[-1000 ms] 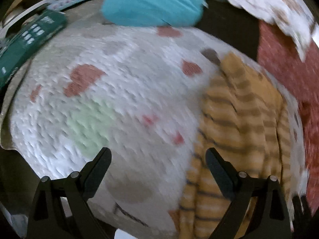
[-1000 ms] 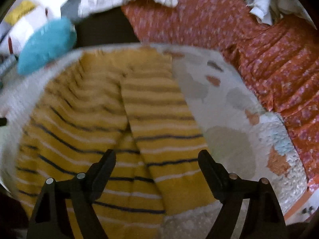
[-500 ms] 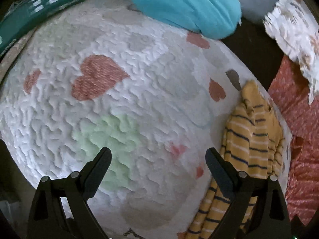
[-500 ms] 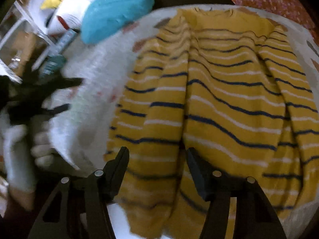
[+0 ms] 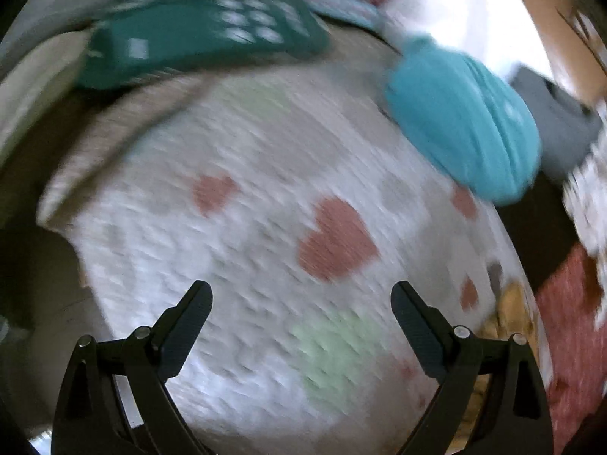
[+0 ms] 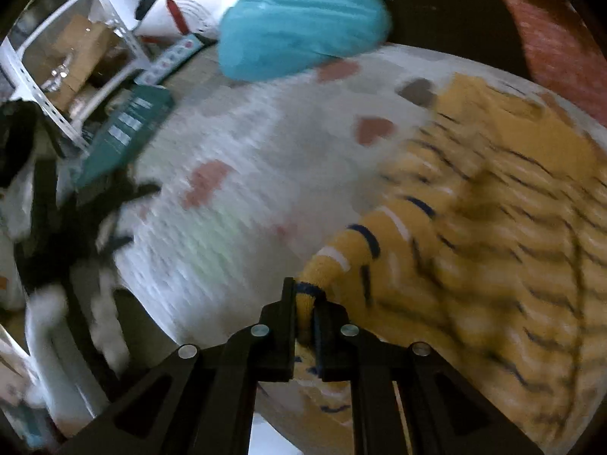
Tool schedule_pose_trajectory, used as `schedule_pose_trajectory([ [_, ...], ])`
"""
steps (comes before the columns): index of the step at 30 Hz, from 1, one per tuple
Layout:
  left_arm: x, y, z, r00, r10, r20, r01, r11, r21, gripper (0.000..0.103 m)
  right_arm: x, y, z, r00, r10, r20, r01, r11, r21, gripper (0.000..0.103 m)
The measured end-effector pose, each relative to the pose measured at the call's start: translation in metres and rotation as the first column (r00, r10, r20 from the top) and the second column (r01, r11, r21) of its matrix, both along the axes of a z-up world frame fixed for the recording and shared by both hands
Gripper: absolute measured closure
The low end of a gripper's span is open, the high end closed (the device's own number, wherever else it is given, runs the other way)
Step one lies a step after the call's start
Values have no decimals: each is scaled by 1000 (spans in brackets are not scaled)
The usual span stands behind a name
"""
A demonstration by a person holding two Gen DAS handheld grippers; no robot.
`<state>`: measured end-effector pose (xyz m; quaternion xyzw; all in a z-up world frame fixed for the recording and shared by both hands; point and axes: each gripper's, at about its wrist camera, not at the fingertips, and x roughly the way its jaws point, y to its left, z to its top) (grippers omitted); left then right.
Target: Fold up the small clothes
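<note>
A yellow sweater with dark and white stripes point(image 6: 493, 227) lies on the right part of a white quilted mat with hearts point(image 6: 235, 204). My right gripper point(image 6: 305, 303) is shut on the sweater's cuffed edge at its near left corner and lifts it a little. My left gripper point(image 5: 299, 299) is open and empty above the bare mat point(image 5: 246, 250); only a sliver of the sweater point(image 5: 508, 311) shows at its right edge. The left gripper also shows as a dark blur in the right wrist view point(image 6: 87, 220).
A teal folded garment point(image 6: 303, 19) lies at the mat's far edge, also in the left wrist view point(image 5: 463, 132). A dark green box point(image 5: 201, 45) lies at the far left. Red patterned fabric point(image 6: 557, 41) lies on the right. A white rack point(image 6: 57, 76) stands at the left.
My right gripper has shut on the sweater's edge; it was open over the sweater before. My left gripper has swung left, away from the sweater, and stays open.
</note>
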<state>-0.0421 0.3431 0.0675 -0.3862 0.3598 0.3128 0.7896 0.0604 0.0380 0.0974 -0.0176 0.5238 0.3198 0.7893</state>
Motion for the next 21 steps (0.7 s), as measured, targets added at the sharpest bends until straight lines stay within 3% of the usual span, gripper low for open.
schedule_pose_trajectory([
  [2,-18,17,2,996,88,8,-88,996,10,8,20,41,-5,999,42,-24,-41,998,43,95],
  [6,-43,37,1,982,188,14,-188,982,-4,8,47,113,-27,978,140,-157,-112,978,174,95],
  [8,-42,39,-2,981,195,9,-195,981,-16,8,55,141,-40,959,188,-214,-140,965,220,92],
  [11,-25,25,-2,992,127,-15,-127,992,14,8,59,151,-47,972,148,-182,-118,979,163,90],
  [13,-14,14,1,997,79,-18,-78,996,46,8,61,134,-45,976,113,-187,-81,982,168,82],
  [15,1,-5,7,1000,-1,-23,3,996,88,8,59,99,-35,986,85,-142,-64,987,146,68],
  [16,5,-10,7,999,-21,-24,24,995,93,8,57,76,-29,992,67,-109,-53,991,126,66],
  [19,26,-37,5,989,-146,-32,148,985,84,8,52,-22,-10,998,-46,-46,50,996,78,62],
  [21,37,-54,5,978,-207,-32,209,974,90,8,49,-99,-2,985,-171,15,171,985,1,55],
])
